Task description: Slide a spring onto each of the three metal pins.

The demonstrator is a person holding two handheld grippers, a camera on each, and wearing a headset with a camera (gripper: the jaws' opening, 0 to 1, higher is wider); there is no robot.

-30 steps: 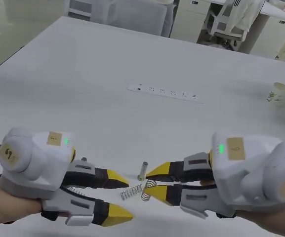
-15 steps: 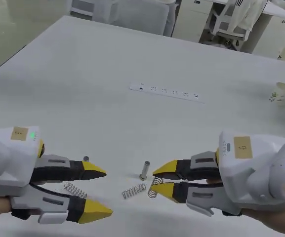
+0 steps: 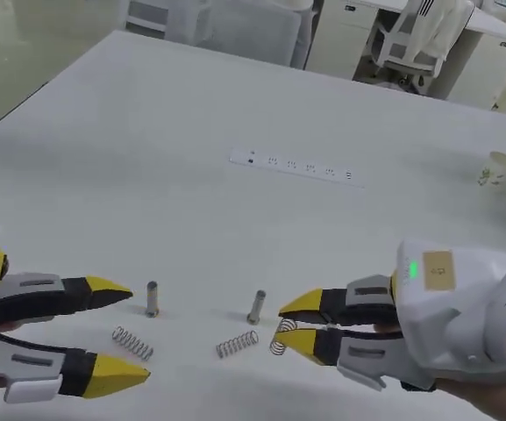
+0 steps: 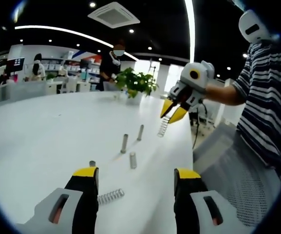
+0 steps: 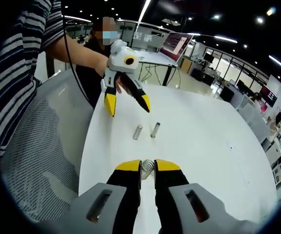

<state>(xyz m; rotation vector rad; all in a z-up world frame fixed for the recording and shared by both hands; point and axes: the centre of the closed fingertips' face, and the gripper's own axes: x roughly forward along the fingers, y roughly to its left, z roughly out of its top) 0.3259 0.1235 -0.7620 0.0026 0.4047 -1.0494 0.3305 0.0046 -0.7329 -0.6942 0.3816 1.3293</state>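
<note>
Two upright metal pins (image 3: 152, 298) (image 3: 256, 306) stand on the white table. In the left gripper view three pins (image 4: 124, 143) (image 4: 140, 132) (image 4: 133, 160) show ahead. My right gripper (image 3: 288, 326) is shut on a spring (image 3: 279, 337), just right of the second pin; its own view has the spring (image 5: 147, 168) pinched upright between the yellow tips (image 5: 147, 166). Two loose springs (image 3: 132, 343) (image 3: 237, 344) lie flat near the front edge. My left gripper (image 3: 138, 332) is open at the left, with one loose spring (image 4: 110, 196) lying between its jaws (image 4: 135, 176).
A white power strip (image 3: 292, 165) lies across the middle of the table. A paper cup (image 3: 498, 167) sits at the far right edge. Office chairs and cabinets stand beyond the far edge. A person in a striped shirt (image 4: 264, 97) stands at the near edge.
My left gripper has drawn back to the left, uncovering the left pin and the spring beside it. The right gripper, with its spring, has shifted slightly right.
</note>
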